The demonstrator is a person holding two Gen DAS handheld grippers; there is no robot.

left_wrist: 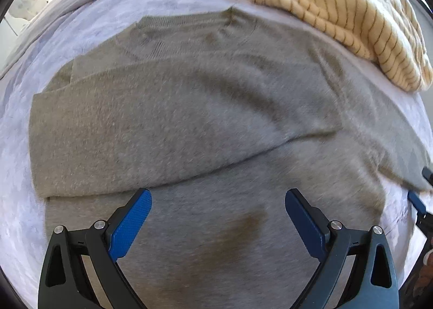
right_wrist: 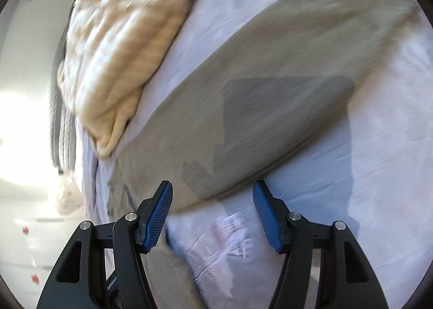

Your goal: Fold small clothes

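Both jaws gape wide, gripping nothing. Under and ahead of the left gripper (left_wrist: 217,198) the grey sweater (left_wrist: 189,109) lies flat, one sleeve folded across it. Its other sleeve stretches ahead of the right gripper (right_wrist: 212,191), bare pale bedsheet (right_wrist: 365,173) alongside. Beyond sits a striped cream garment (left_wrist: 338,11).

Pale lavender bedsheet (left_wrist: 113,9) in bright sunlight, white furniture (right_wrist: 24,230) beside the bed.

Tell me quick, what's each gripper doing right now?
Left gripper: open, holding nothing, over the sweater.
Right gripper: open, holding nothing, at the sleeve.
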